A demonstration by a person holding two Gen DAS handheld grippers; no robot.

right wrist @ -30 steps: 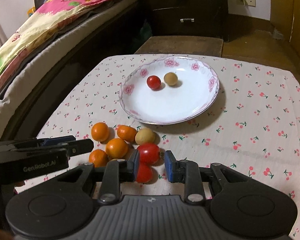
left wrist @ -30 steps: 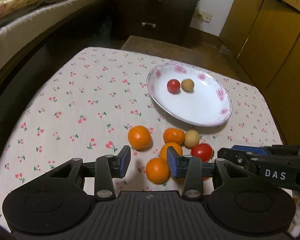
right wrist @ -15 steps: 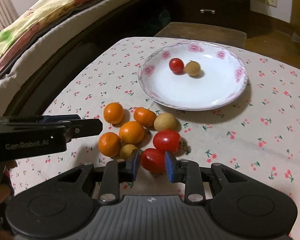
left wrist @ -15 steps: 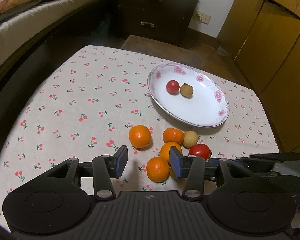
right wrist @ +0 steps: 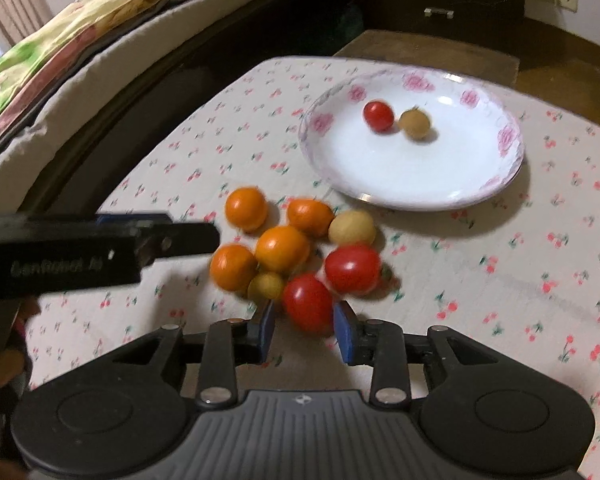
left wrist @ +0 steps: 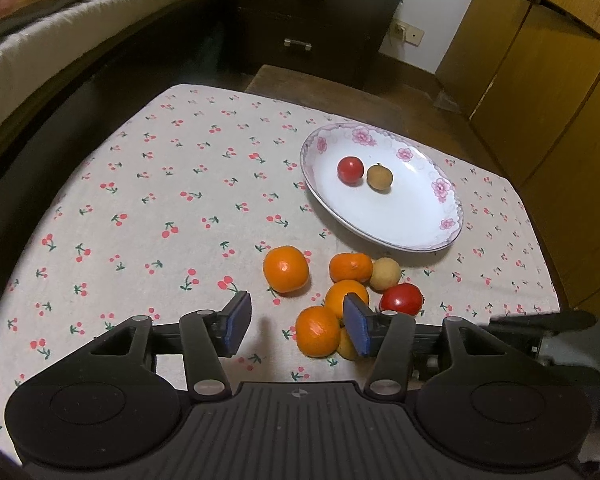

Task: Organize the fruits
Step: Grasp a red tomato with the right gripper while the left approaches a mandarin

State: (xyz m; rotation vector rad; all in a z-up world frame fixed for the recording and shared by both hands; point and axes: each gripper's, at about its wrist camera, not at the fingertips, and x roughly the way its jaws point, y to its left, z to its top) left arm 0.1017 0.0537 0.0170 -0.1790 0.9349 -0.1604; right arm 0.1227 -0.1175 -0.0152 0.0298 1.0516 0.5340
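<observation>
**Both jaws widening over the fruit pile, plate waiting beyond**

We hold the left gripper (left wrist: 296, 328) low over the cherry-print table (left wrist: 172, 208), and its jaws are opening. Nothing is pressed between its blue pads. The nearest orange (left wrist: 317, 331) sits toward the right-hand pad, and whether it touches that pad we cannot tell. A small yellow fruit (left wrist: 346, 346) lies half hidden behind the same pad. Just ahead of the jaws lie a second orange (left wrist: 346, 296) and a third (left wrist: 350, 267), and a fourth orange (left wrist: 285, 269) sits apart, ahead and slightly left of the gap.

Our right gripper (right wrist: 305, 330) also has its jaws opening. A red tomato (right wrist: 308, 302) lies in the mouth of the gap, nearly filling it; the view is blurred, so we cannot be sure the pads are clear of it, though a sliver of table seems to show on each side. A second tomato (right wrist: 352, 268) rests just ahead and to the right of these jaws, touching the first. A pale round fruit (right wrist: 352, 227) lies beyond that.

Well ahead of both jaws stands the flowered white plate (right wrist: 508, 140), carrying a small tomato (right wrist: 378, 115) and a brown round fruit (right wrist: 414, 123) side by side. From the right wrist we see the left gripper's arm reaching in from the left, beside the oranges.
</observation>
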